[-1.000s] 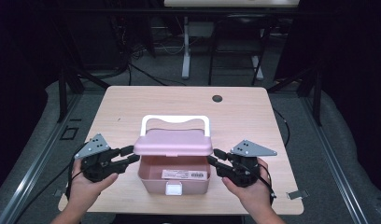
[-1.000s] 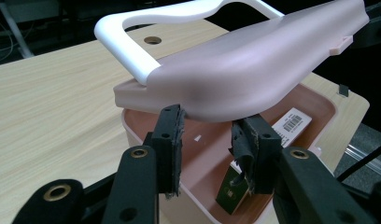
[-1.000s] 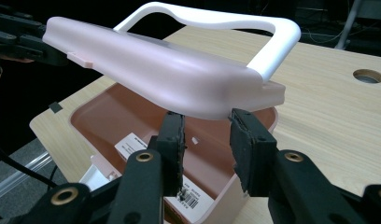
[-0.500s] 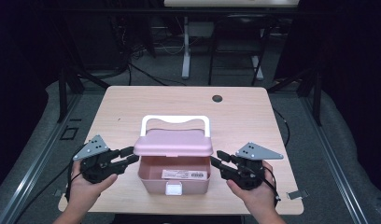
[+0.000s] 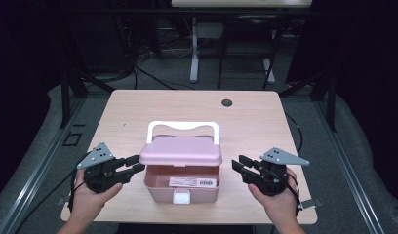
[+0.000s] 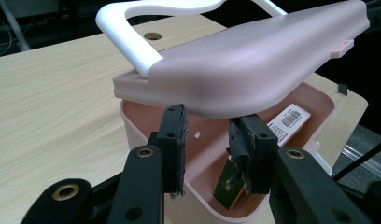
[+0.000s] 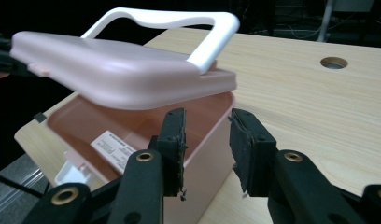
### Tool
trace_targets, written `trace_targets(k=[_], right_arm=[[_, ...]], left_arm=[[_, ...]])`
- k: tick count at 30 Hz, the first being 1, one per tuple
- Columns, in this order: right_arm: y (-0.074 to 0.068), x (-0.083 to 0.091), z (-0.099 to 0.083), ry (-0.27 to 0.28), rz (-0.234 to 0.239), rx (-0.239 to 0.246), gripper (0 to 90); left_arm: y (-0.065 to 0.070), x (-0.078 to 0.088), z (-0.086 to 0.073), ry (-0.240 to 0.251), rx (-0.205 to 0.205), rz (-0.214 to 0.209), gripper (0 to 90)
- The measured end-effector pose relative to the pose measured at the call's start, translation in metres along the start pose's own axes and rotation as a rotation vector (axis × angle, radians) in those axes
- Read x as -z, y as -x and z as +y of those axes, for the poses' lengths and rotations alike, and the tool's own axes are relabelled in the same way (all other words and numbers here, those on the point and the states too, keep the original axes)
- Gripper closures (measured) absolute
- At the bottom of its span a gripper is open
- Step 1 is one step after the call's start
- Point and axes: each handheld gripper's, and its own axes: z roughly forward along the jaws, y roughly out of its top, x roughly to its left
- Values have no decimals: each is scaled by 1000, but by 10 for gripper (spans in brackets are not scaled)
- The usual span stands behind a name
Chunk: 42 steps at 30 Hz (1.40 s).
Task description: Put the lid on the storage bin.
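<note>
A pink box (image 5: 160,187) stands at the near middle of the table, its pink lid (image 5: 180,150) tilted up at the front and its white handle (image 5: 182,125) lying toward the far side. A white barcoded label (image 5: 194,182) lies inside. My left gripper (image 5: 135,165) is open at the box's left side, its tips (image 6: 207,116) just under the lid's edge (image 6: 235,70) and over the rim (image 6: 132,116); whether they touch the lid I cannot tell. My right gripper (image 5: 238,165) is open, a short gap right of the box. In the right gripper view its jaws (image 7: 207,121) point at the box's wall (image 7: 205,154).
The light wooden table (image 5: 265,126) has a round cable hole (image 5: 227,103) at the far right. A white latch (image 5: 181,197) sits on the box's front. Dark floor, cables and stand legs (image 5: 194,48) lie beyond the far edge.
My right gripper has drawn away from the box's right side, toward the right. The left gripper, the box and its raised lid have stayed where they were.
</note>
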Motion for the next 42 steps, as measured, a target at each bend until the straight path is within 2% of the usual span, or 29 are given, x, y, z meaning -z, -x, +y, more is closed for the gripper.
trace_targets(k=[4, 6, 10, 19, 22, 33, 42], right_arm=[[7, -6, 0, 0, -17, -11, 658], [11, -10, 1, 2, -27, -19, 657], [16, -16, 1, 1, -42, -26, 655], [25, -28, -3, -6, -62, -42, 653], [27, -31, -5, -9, -68, -48, 653], [32, -38, -12, 5, -84, -71, 653], [35, -41, -16, 9, -89, -83, 653]], left_arm=[[-1, 0, -2, 0, -1, -4, 657], [0, 0, -3, 0, 13, -5, 658], [0, 1, -6, -11, 4, -4, 664], [0, 1, -14, -17, 20, -21, 670], [1, 0, -17, -14, 28, -26, 673], [3, 1, -27, -24, 17, -45, 687], [4, 0, -31, -25, 13, -40, 690]])
